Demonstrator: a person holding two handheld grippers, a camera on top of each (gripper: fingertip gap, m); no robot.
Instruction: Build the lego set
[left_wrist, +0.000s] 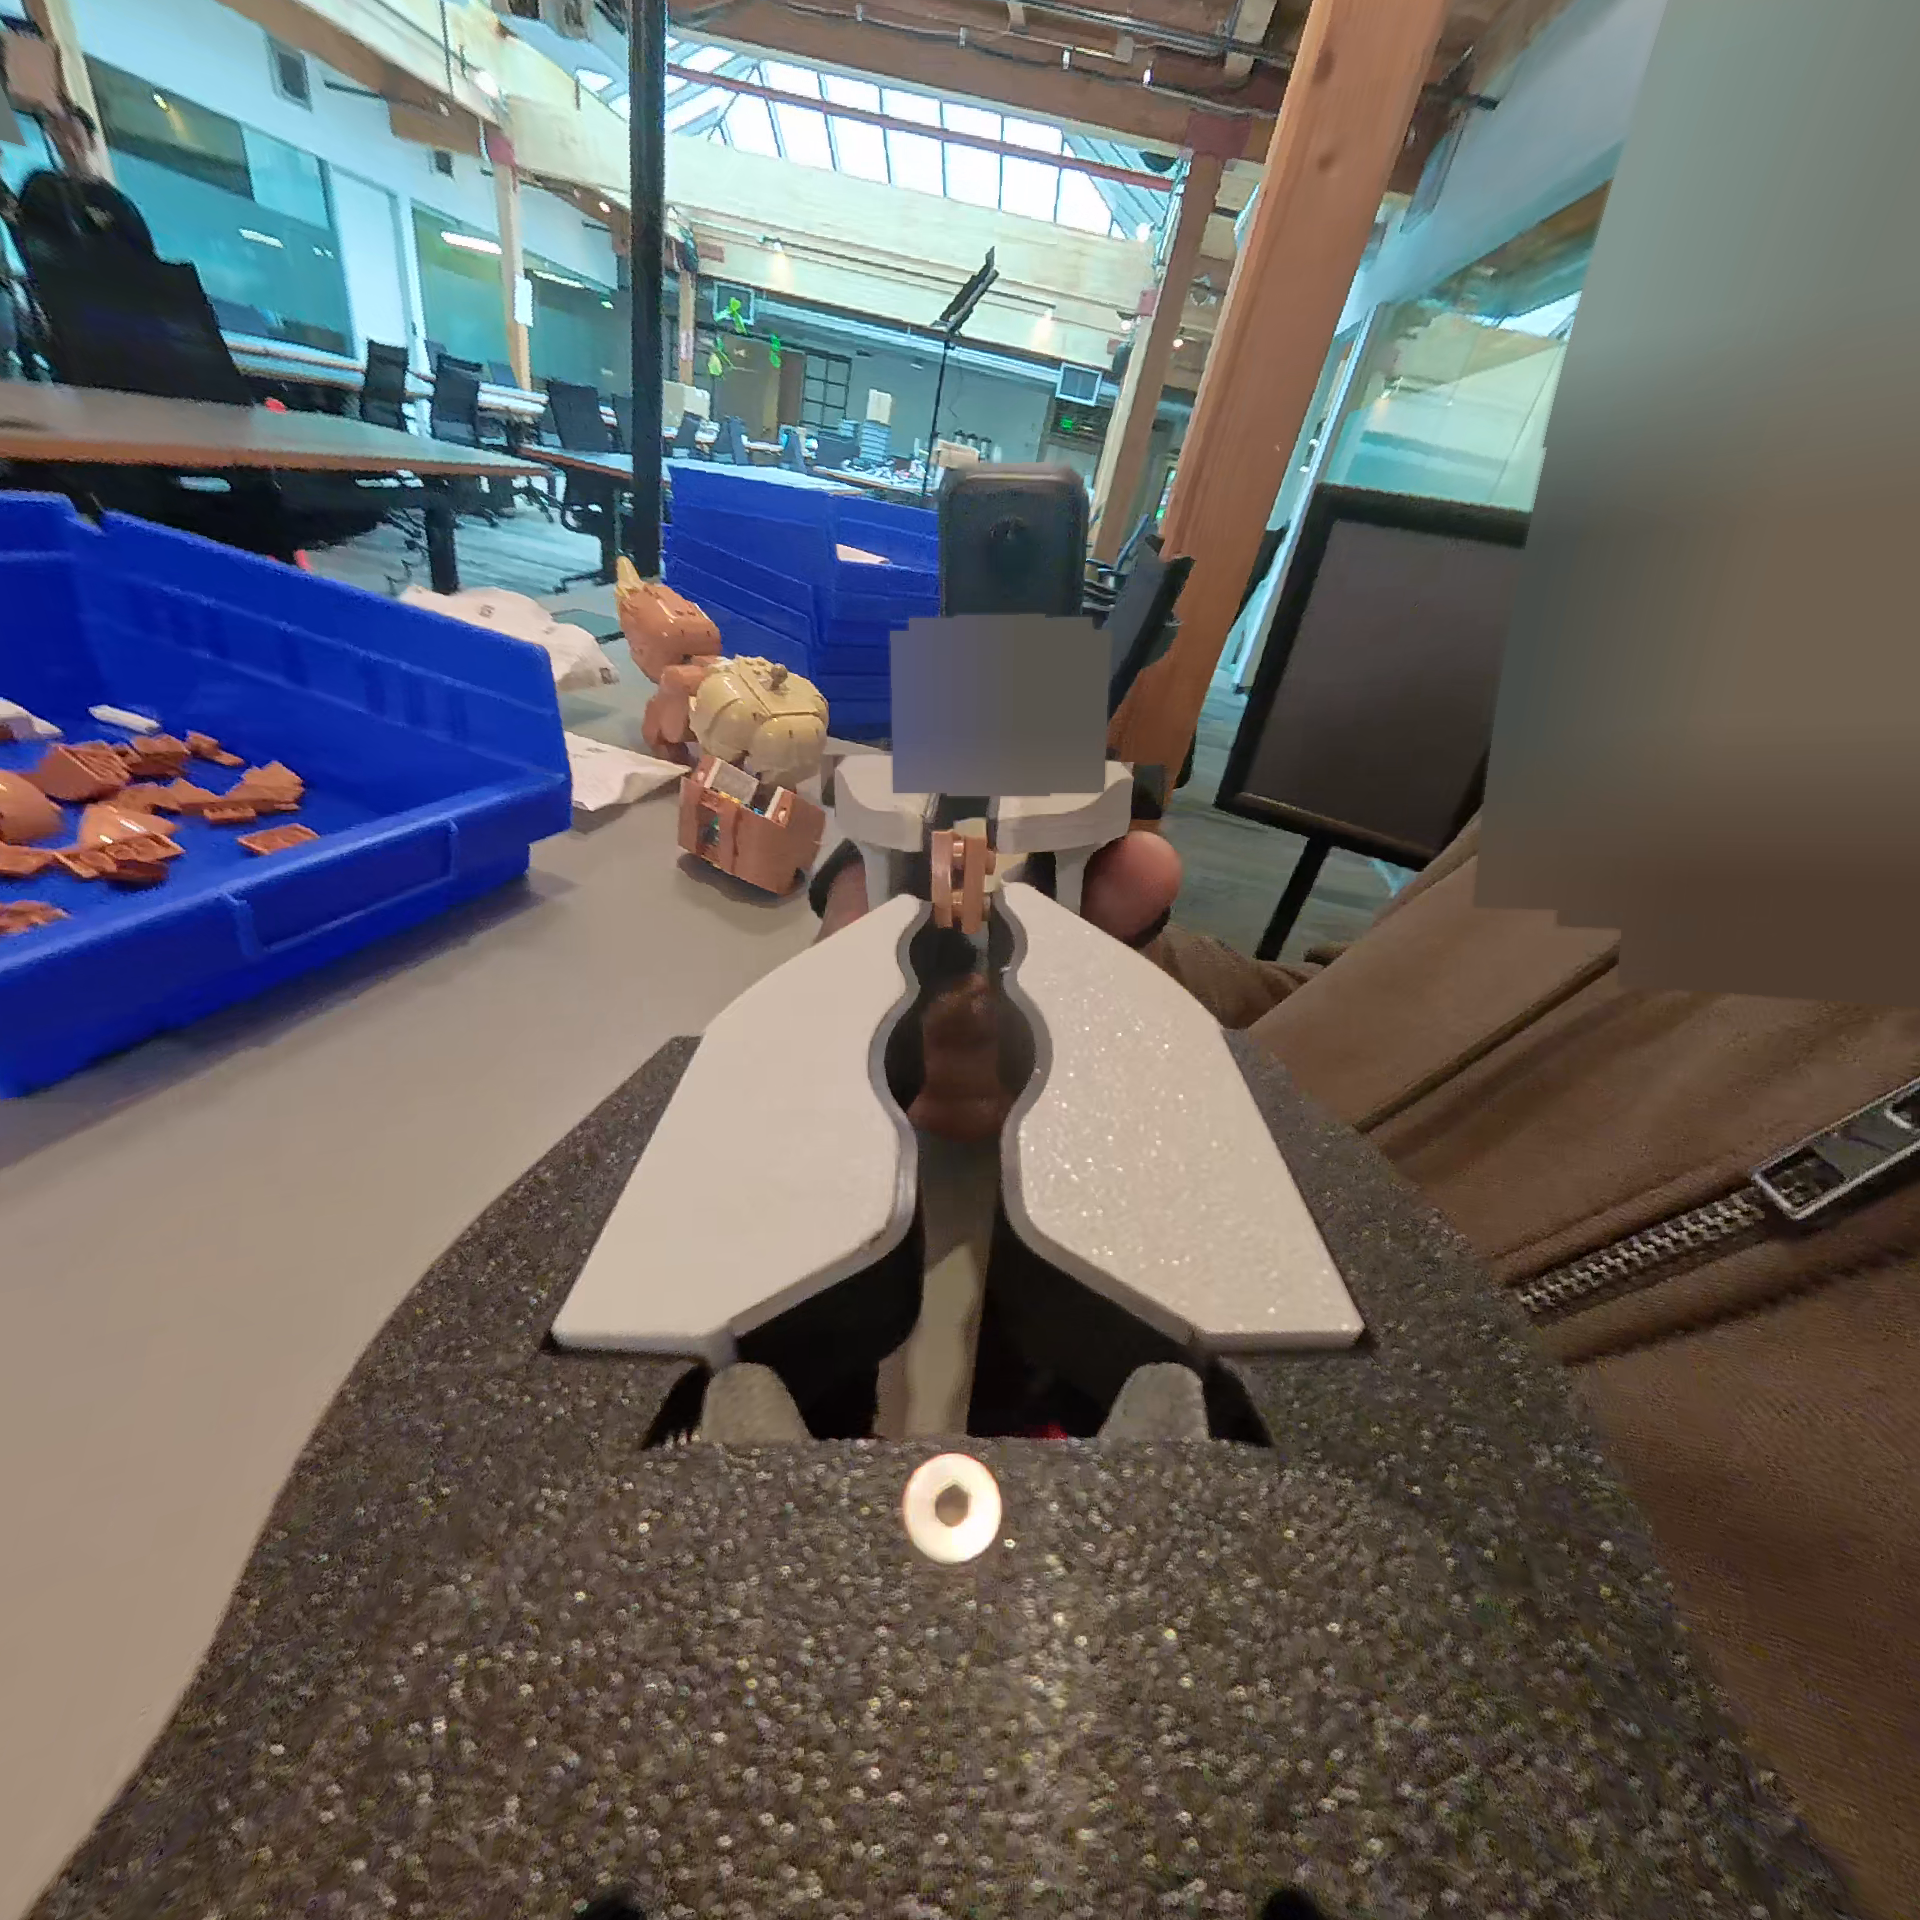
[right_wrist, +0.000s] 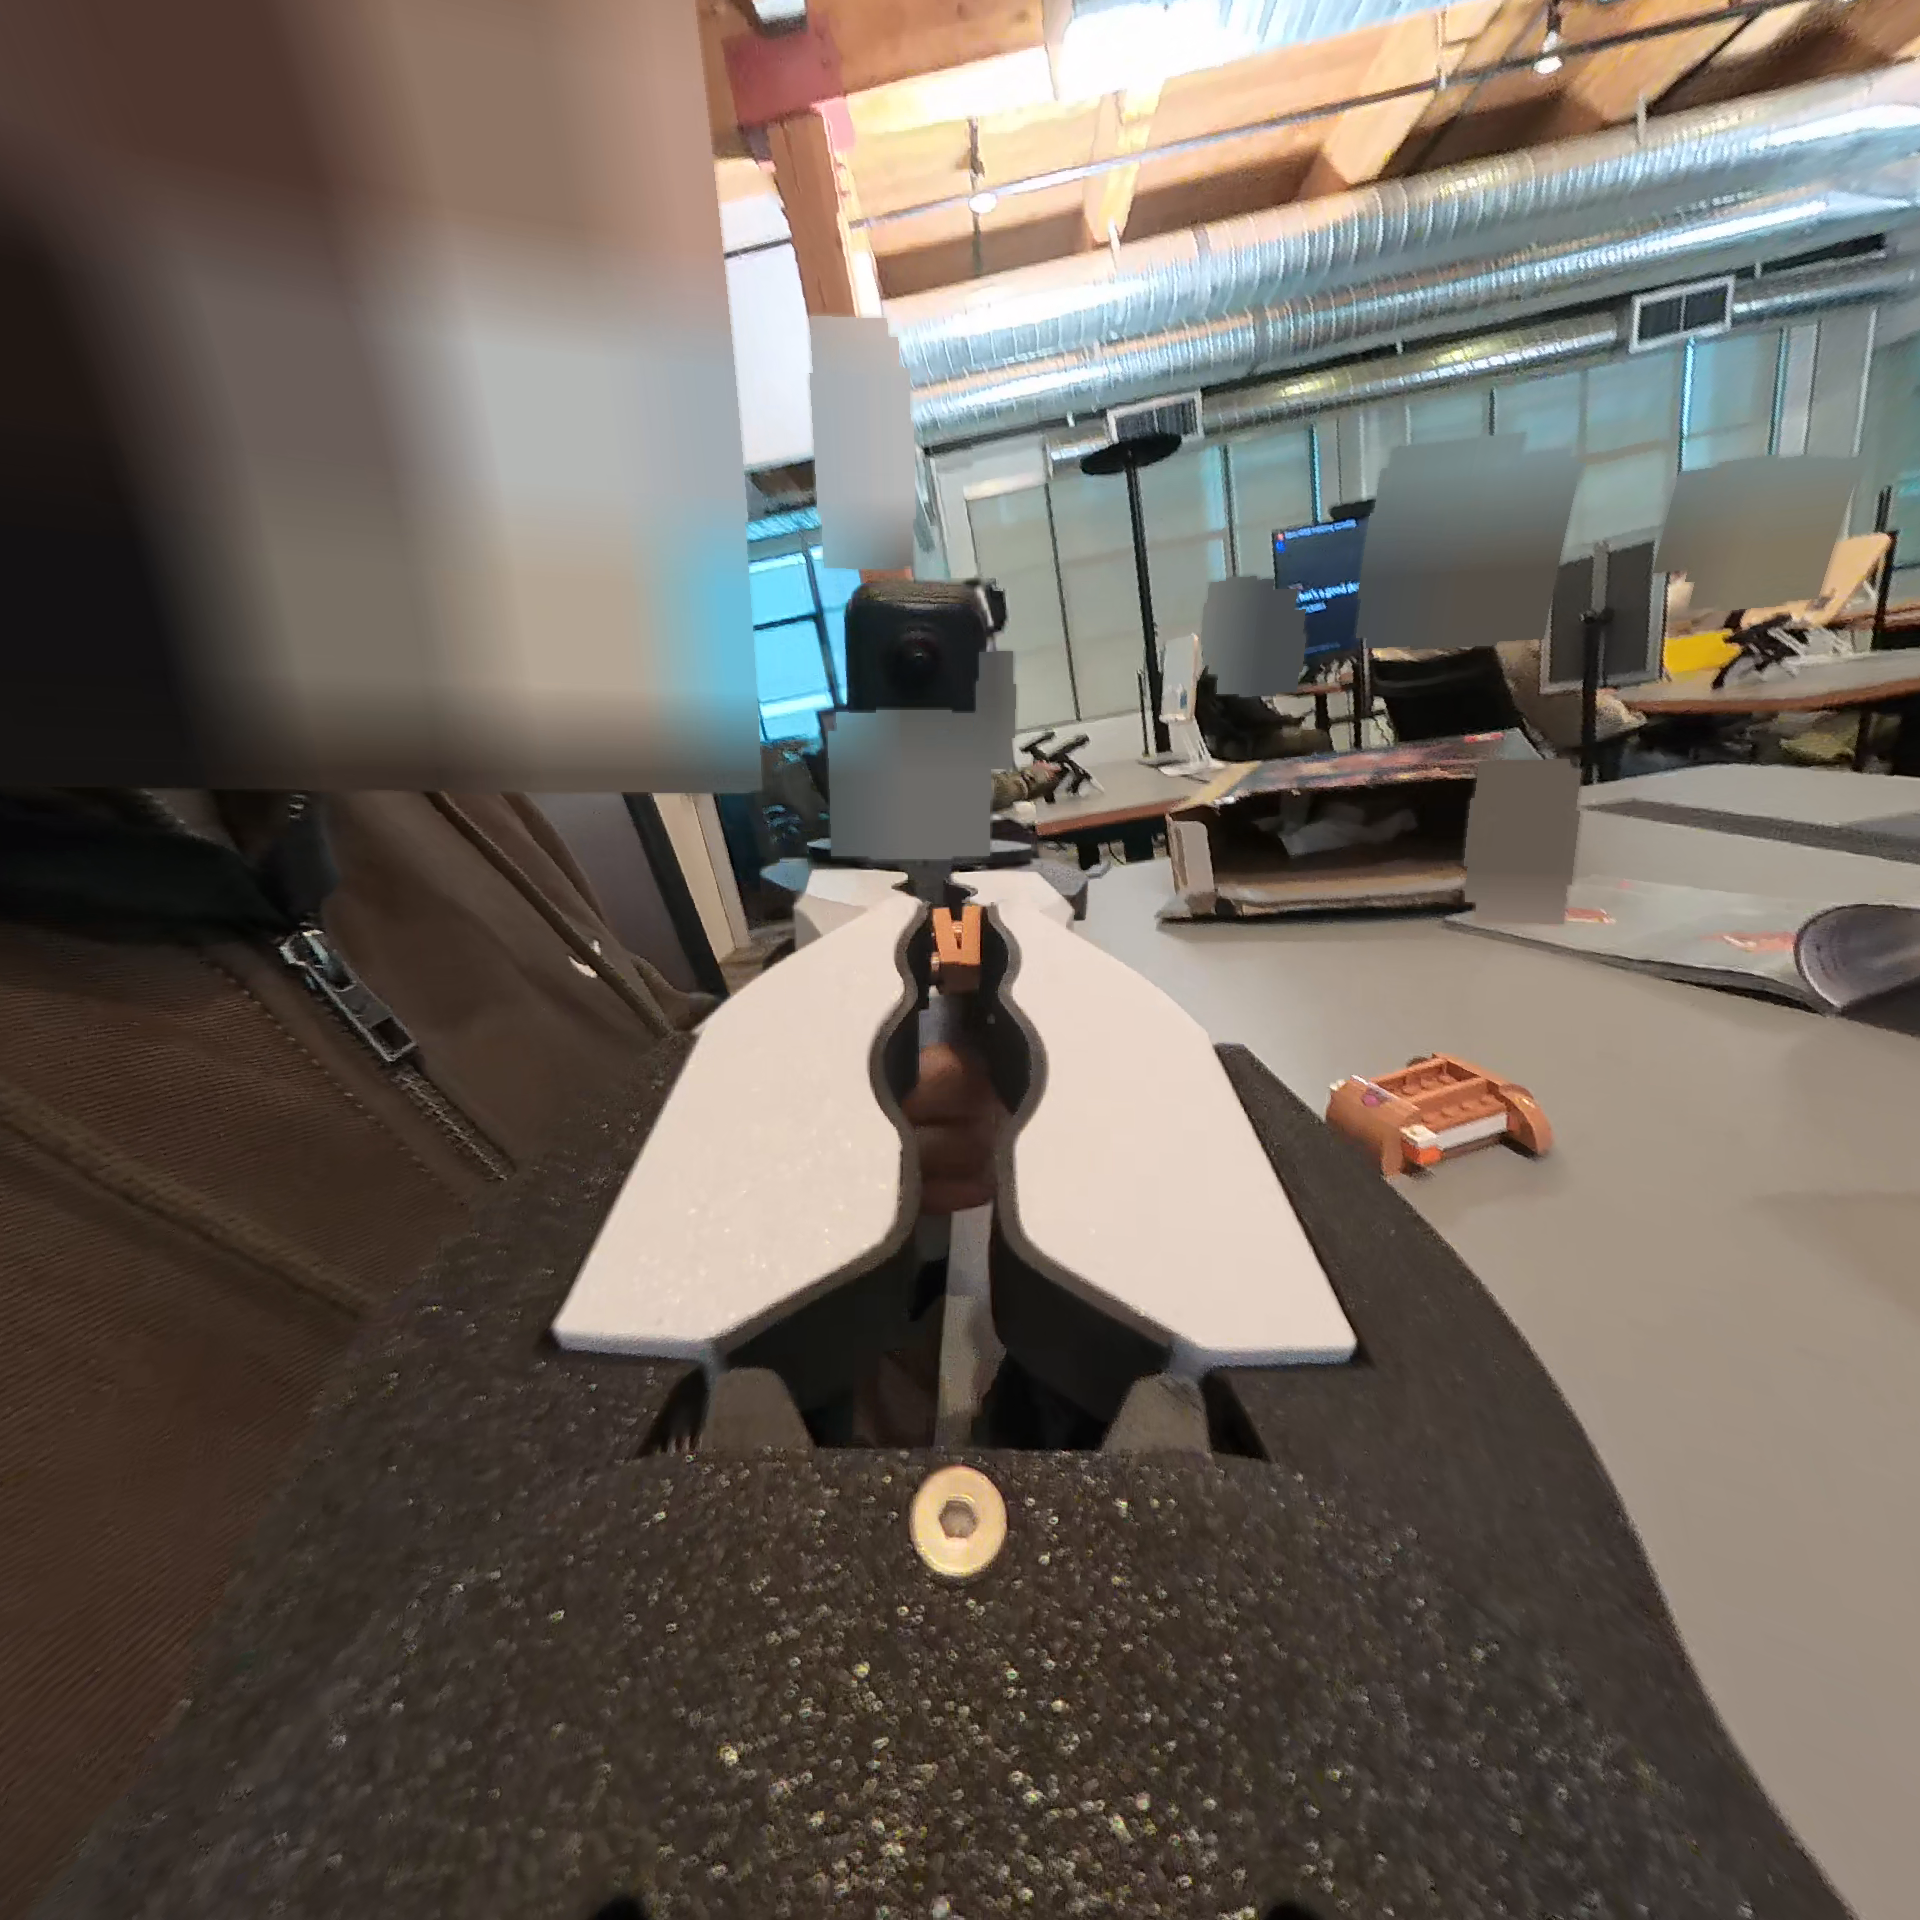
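1. Both claws are up off the surface (left_wrist: 260, 1195), pointing straight at each other and meeting tip to tip right in front of my chest. That face-off is the whole story for the next move.
2. Left claw (left_wrist: 961, 914) is clenched on a small tan-brown lego bit (left_wrist: 958, 878) right at its tips, and the piece stands taller than it is wide.
3. Right claw (right_wrist: 954, 951) is also clamped down, on a small orange-brown lego piece (right_wrist: 954, 948). From here I can't tell if the two bits are already touching or just shy of it.
4. My read: I'm mid-join, so pushing along the line between the claws should seat them. Any tilt and they'll skew.
5. Rest of the build sits off to the sides: brown figure parts (left_wrist: 727, 748) far left by the blue bin (left_wrist: 343, 727) of loose brown pieces (left_wrist: 135, 800), and a brown sub-assembly (right_wrist: 1439, 1122) on the right.
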